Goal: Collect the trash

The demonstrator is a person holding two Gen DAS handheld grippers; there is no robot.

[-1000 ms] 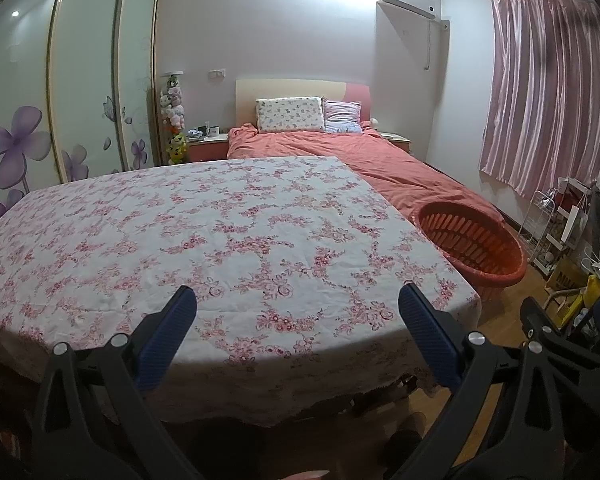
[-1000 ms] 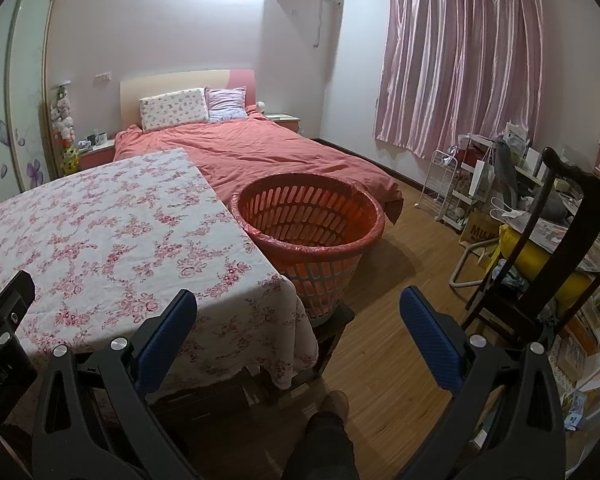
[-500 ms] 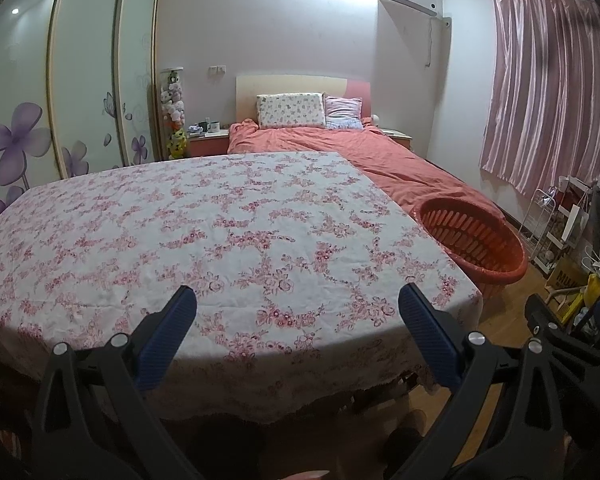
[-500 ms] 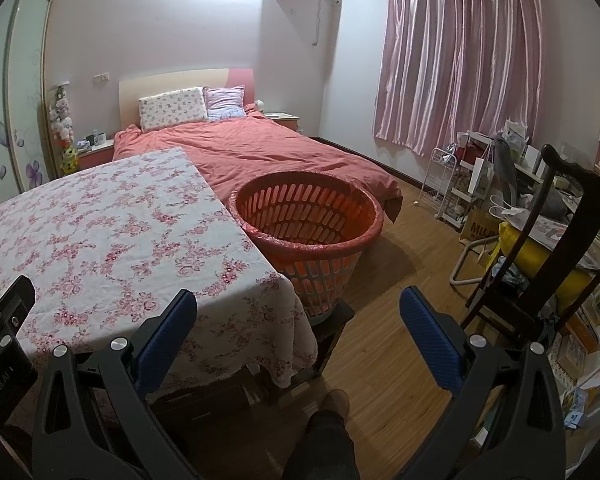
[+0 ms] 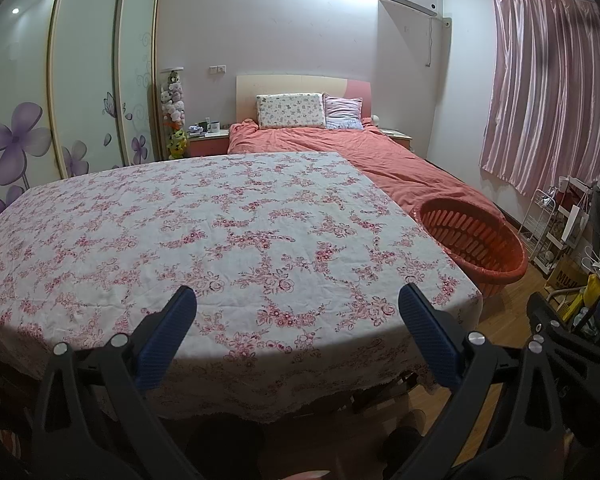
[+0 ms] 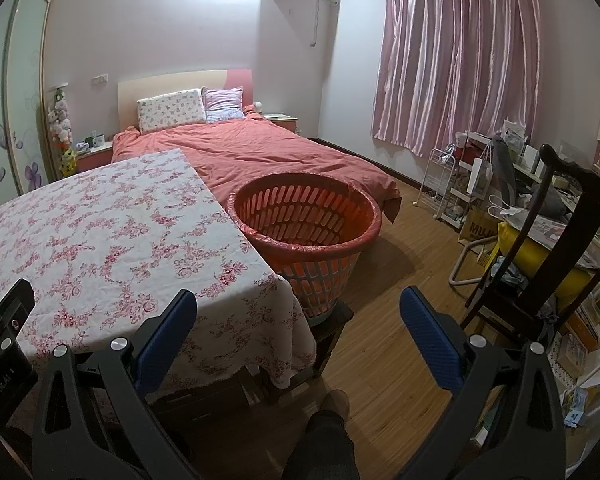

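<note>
We are holding the left gripper [image 5: 296, 312] over the near edge of the surface [image 5: 220, 232], its jaws standing wide apart with nothing between them; beyond the jaws the floral cloth [image 5: 180, 208] is lying flat across the whole top. We are holding the right gripper [image 6: 298, 312] just past the corner of the surface [image 6: 100, 240], its jaws likewise spread wide and gripping nothing, with wooden floor [image 6: 400, 280] showing between them. The orange basket [image 6: 304, 220] is standing ahead of the right jaws and slightly toward their left finger, touching or just beside the draped edge of the cloth; from the left gripper it is appearing off to the right of the jaws [image 5: 472, 240]. Farther ahead of both pairs of jaws the bed [image 6: 260, 152] is lying under a red cover. To the right of the right jaws a dark wooden chair [image 6: 560, 240] is standing among cluttered shelves. We cannot make out any trash on the surface.
</note>
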